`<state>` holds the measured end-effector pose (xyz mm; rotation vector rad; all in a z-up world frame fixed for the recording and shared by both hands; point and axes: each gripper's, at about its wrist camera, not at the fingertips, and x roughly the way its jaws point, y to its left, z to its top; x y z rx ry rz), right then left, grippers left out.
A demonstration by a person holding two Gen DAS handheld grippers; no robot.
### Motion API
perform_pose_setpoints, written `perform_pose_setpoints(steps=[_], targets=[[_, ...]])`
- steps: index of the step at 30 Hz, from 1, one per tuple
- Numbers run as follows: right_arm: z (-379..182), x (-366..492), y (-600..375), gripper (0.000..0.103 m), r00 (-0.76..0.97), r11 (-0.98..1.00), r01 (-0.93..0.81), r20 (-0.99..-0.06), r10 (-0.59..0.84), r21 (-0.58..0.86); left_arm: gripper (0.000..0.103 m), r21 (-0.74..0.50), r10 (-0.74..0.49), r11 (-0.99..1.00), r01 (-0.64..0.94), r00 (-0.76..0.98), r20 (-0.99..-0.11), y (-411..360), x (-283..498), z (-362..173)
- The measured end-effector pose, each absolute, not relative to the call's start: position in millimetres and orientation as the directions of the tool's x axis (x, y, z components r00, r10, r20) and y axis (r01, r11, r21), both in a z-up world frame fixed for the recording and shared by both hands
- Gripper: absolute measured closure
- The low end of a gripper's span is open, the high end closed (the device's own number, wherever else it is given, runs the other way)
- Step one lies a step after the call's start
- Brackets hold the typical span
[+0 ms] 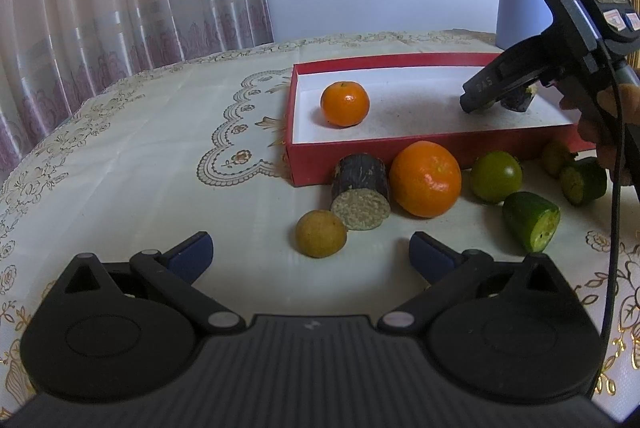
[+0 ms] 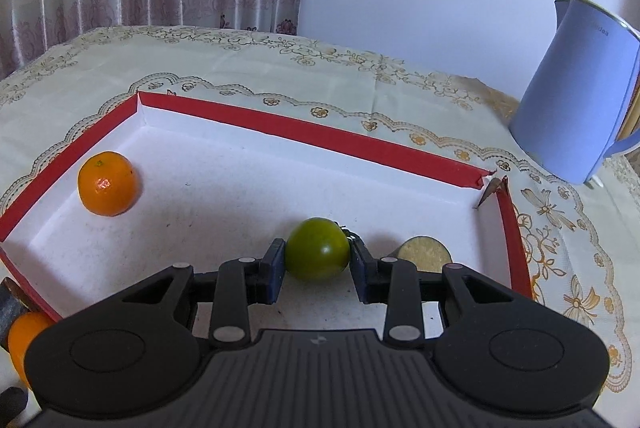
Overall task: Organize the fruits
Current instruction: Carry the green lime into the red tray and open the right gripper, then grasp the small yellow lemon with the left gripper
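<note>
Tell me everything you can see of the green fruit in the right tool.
The green fruit is round, smooth and glossy, dark green with a yellower patch low on its skin and a small dark stem stub at its upper right. It sits between the blue pads of the right tool, which close on both its sides, low over the white floor of the red box. A cut, dark-skinned piece lies just to its right.

Small orange [image 1: 345, 104] in red box [image 1: 400, 152], left gripper [image 1: 311, 252] jaws apart
</note>
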<state>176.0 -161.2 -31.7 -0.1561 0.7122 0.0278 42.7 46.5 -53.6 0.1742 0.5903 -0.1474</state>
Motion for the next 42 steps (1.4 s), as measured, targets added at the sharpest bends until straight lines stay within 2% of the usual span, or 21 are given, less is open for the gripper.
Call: perform_pose_setpoints(steps=[1, 5, 6, 10, 16, 18, 20, 26, 31, 35, 42], targets=[[-32, 176, -162, 0.068, 0.756, 0.989, -0.078, -0.654, -0.025, -0.129, 0.000, 0.120, -0.088, 0.975, 0.188, 0.821, -0.564, 47, 43, -53], [-23, 166, -165, 0.038, 0.784, 0.990, -0.079, -0.621, -0.011, -0.117, 0.000, 0.116, -0.090, 0.975, 0.188, 0.819, -0.566, 47, 43, -54], [-19, 161, -165, 0.034, 0.795, 0.990, -0.088, -0.607, 0.002, -0.113, 0.000, 0.114, -0.091, 0.976, 0.187, 0.819, -0.567, 47, 43, -54], [-5, 136, -167, 0.034, 0.840, 0.988, -0.079, -0.542, -0.005, -0.132, 0.000, 0.109, -0.092, 0.976, 0.187, 0.817, -0.570, 48, 44, -54], [1, 78, -196, 0.032, 0.880, 0.996, -0.039, -0.475, -0.002, -0.076, 0.000, 0.104, -0.095, 0.977, 0.186, 0.815, -0.572, 48, 44, -54], [-2, 58, -207, 0.022, 0.890, 0.995, 0.007, -0.452, -0.049, -0.096, 0.000, 0.101, -0.096, 0.977, 0.186, 0.814, -0.573, 49, 45, -54], [-7, 39, -220, 0.018, 0.891, 0.992, 0.081, -0.438, -0.116, -0.099, 0.000, 0.101, -0.095, 0.977, 0.186, 0.814, -0.573, 49, 45, -54], [-33, 7, -255, 0.018, 0.837, 0.983, 0.182, -0.527, -0.144, 0.021, 0.000, 0.103, -0.097, 0.977, 0.187, 0.817, -0.568, 49, 45, -54], [-49, 2, -269, 0.018, 0.827, 0.970, 0.226, -0.545, -0.140, 0.093, 0.000, 0.081, -0.087, 0.985, 0.154, 0.838, -0.539, 55, 40, -50], [-53, -1, -273, 0.018, 0.825, 0.966, 0.228, -0.551, -0.127, 0.119, 0.000, 0.070, -0.069, 0.989, 0.132, 0.820, -0.569, 57, 46, -50], [-54, 3, -275, 0.011, 0.815, 0.966, 0.222, -0.569, -0.110, 0.131, 0.000, 0.032, -0.080, 0.992, 0.124, 0.797, -0.599, 63, 54, -49]])
